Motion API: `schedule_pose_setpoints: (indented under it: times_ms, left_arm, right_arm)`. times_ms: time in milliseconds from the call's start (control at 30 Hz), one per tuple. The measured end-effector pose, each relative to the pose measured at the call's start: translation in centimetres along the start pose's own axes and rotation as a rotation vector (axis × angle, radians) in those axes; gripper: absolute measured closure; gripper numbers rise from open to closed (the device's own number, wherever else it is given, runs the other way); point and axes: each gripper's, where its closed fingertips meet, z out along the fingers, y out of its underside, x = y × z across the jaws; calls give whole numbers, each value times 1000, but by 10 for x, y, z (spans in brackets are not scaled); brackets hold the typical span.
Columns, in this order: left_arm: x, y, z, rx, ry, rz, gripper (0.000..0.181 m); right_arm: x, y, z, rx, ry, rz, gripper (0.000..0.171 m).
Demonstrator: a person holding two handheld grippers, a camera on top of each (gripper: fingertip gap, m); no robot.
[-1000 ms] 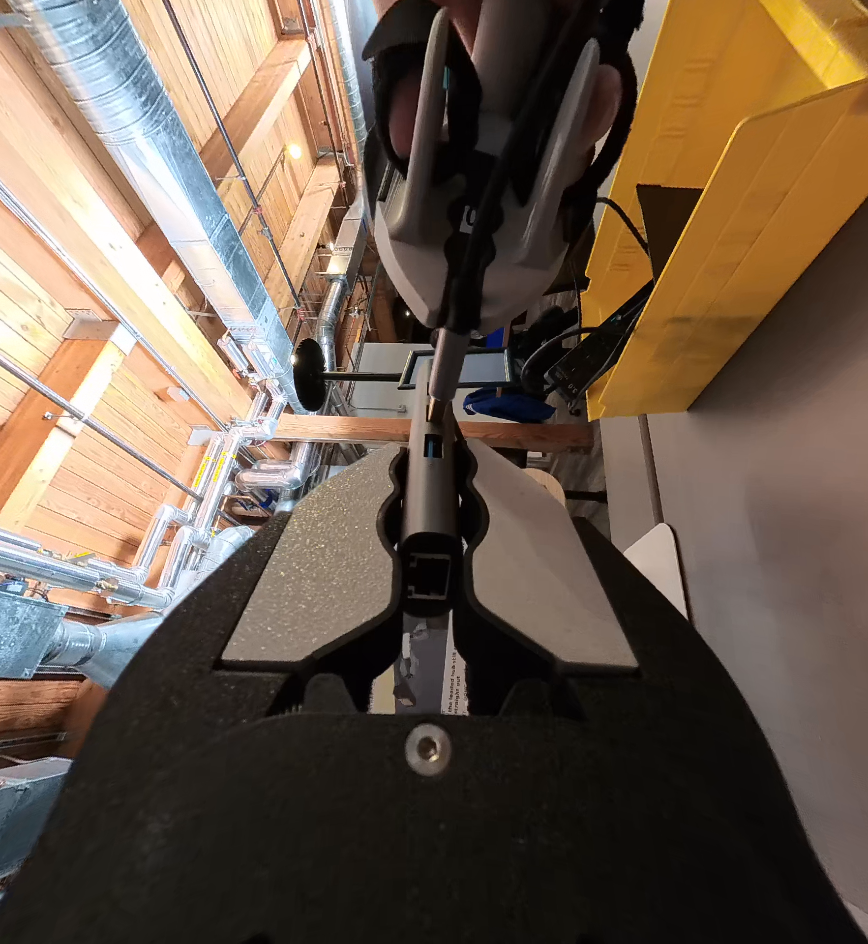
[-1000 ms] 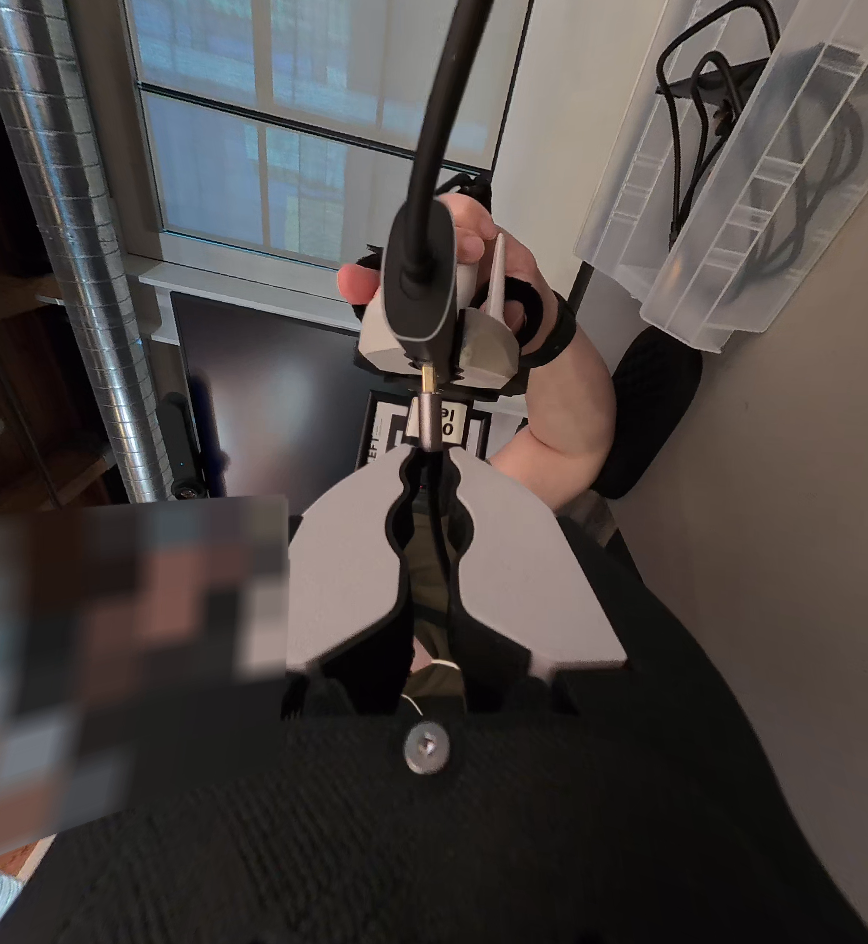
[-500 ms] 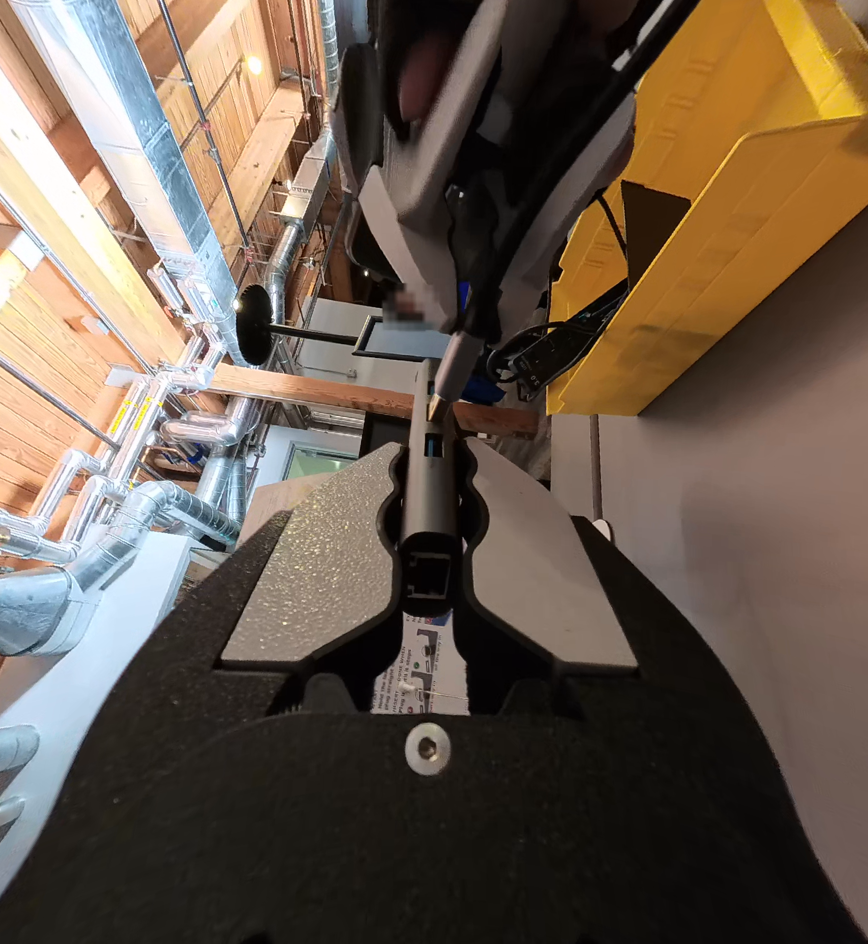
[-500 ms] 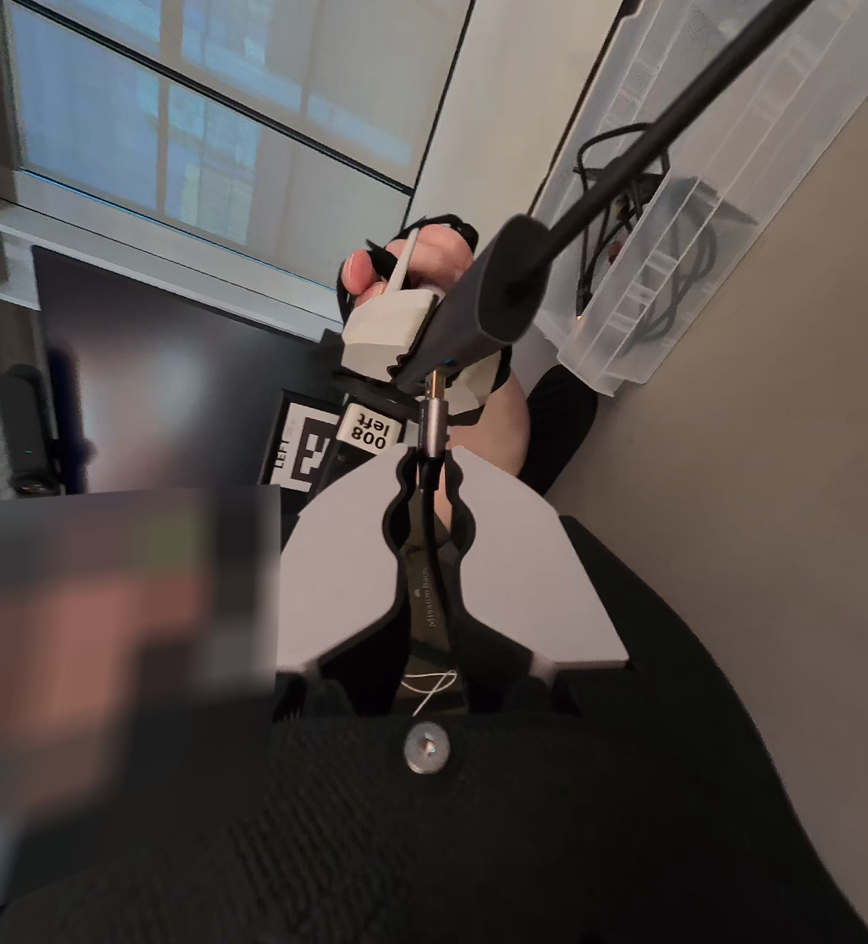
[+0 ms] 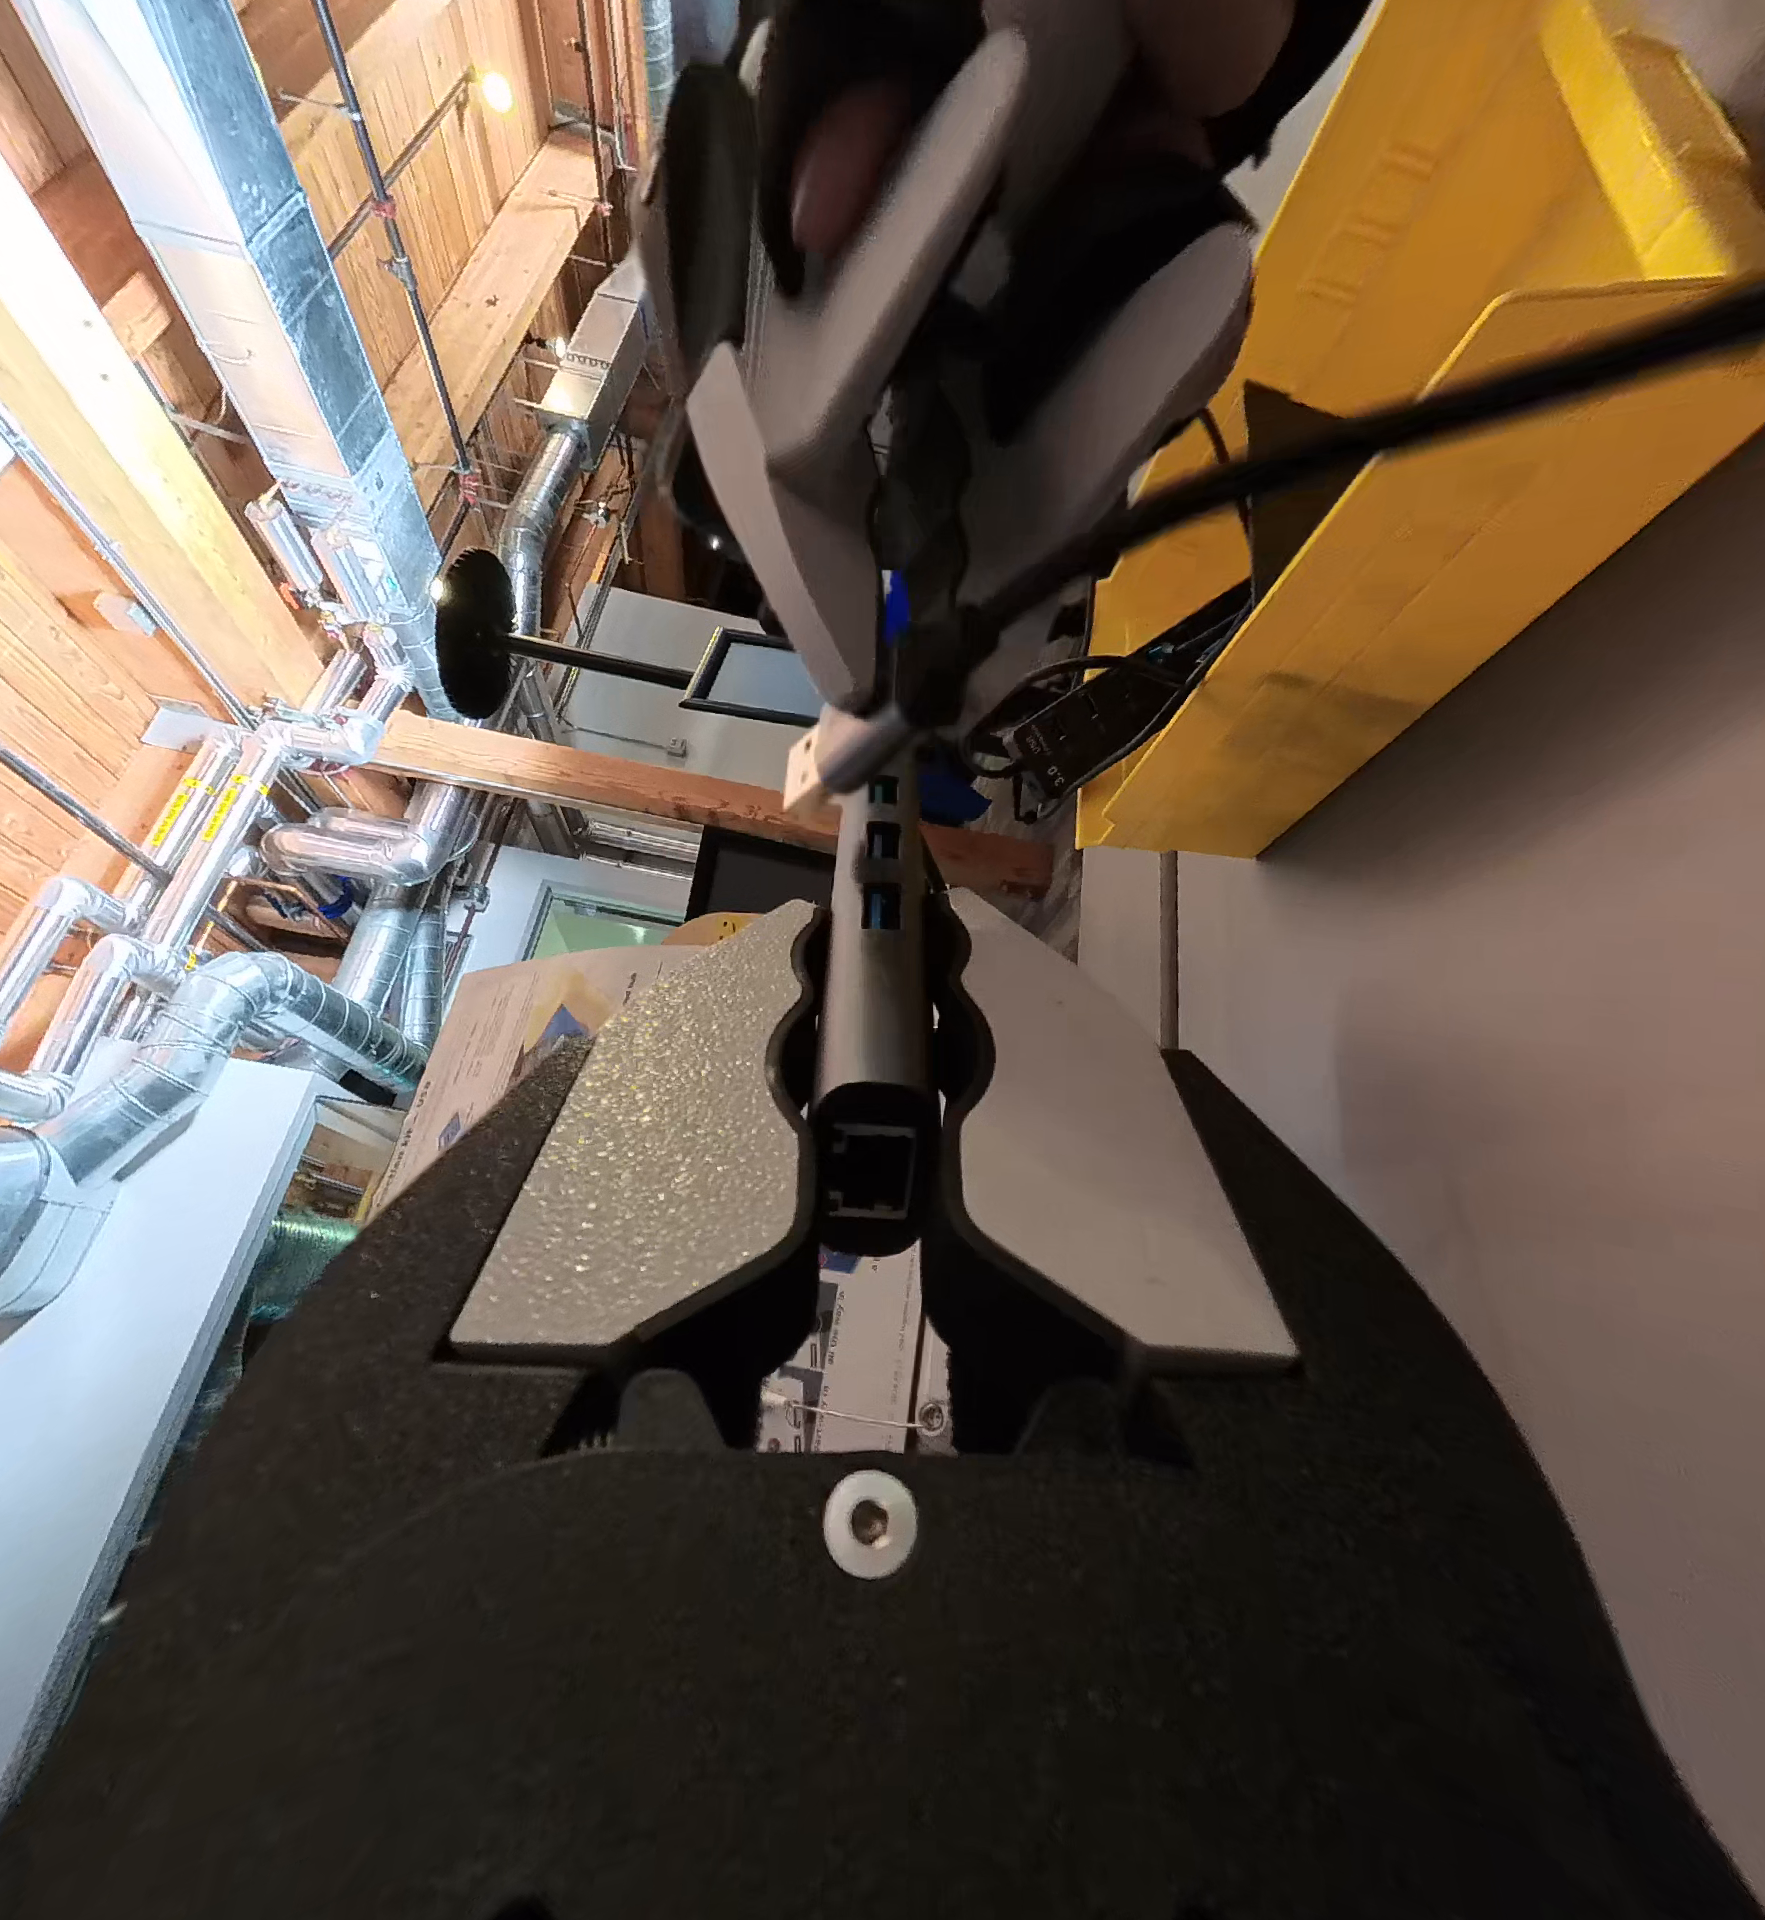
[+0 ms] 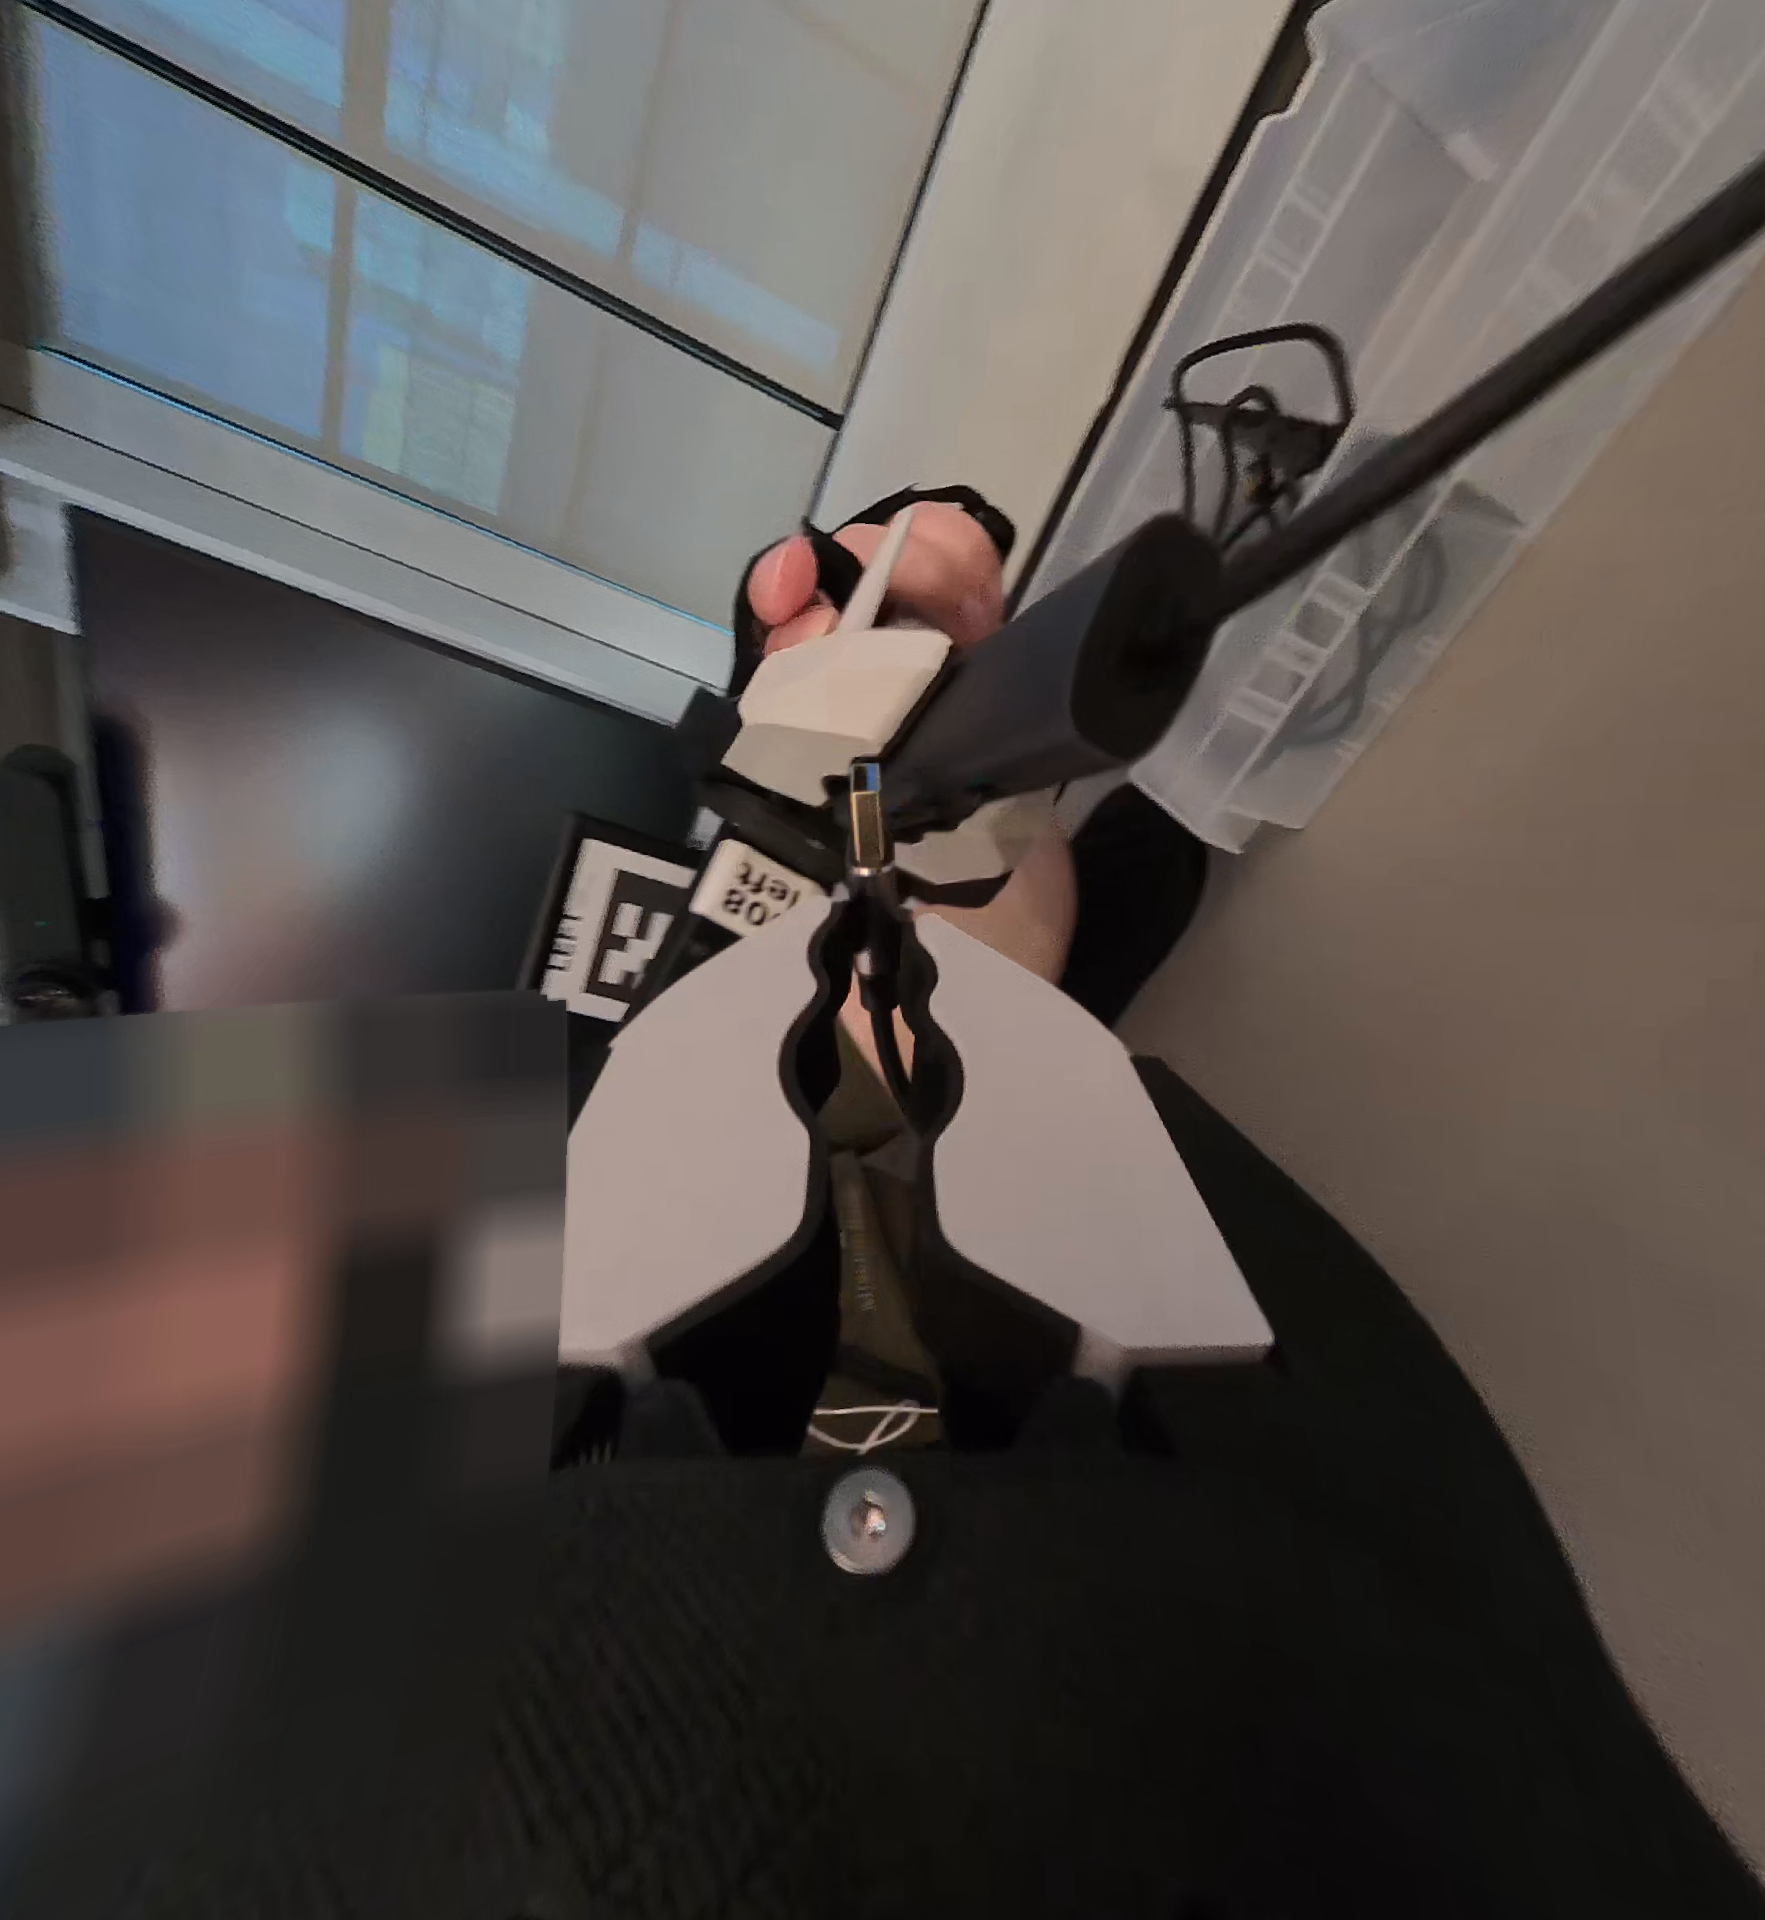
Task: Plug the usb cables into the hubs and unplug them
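1. My left gripper [image 5: 873, 997] — jaws clenched on a slim dark USB hub [image 5: 870, 1023], held lengthwise between the pads with its square end port facing the camera and its row of blue side ports [image 5: 883, 868] running out past the fingertips.
2. My right gripper [image 6: 870, 940] — jaws closed on a thin black USB cable [image 6: 893, 1049] just behind its connector. The metal plug [image 6: 865, 821] sticks out beyond the tips.
3. Plug against hub — in the left wrist view the plug [image 5: 831, 764] sits just beside the farthest visible side port, tilted and off to one side, with its metal shell fully exposed. I judge it unseated; whether the tip touches the hub body I cannot tell.
4. Hub's own lead [image 6: 1543, 343] — a thick black cord leaving the far end of the hub and running off towards the upper right of the right wrist view.
5. Surroundings — a yellow bin [image 5: 1480, 436] holding dark cables on the grey tabletop [image 5: 1532, 1143]; a clear plastic bin [image 6: 1429, 468] with more black cable coiled inside.
6. Progress, as I judge it — both pieces are in hand and lifted off the table, and no port on this hub is occupied. Left to do: either square the plug to a port and push it home, or set this pair aside and move on to the next. The frames do not settle which.
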Motion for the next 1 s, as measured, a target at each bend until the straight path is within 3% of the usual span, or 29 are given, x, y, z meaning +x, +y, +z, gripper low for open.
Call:
schedule_pose_setpoints:
  times_ms: [200,633,1000]
  left_arm:
    - [-12,-4,-6,55,-52,-28,165]
    - [-8,-28,-14,177,-63,17,165]
    - [1,-34,-16,183,-40,115,164]
  right_arm:
    - [-8,17,0,-86,-166,148,162]
    - [-11,35,7,-205,-165,161,162]
    - [-17,43,4,-257,-153,140,163]
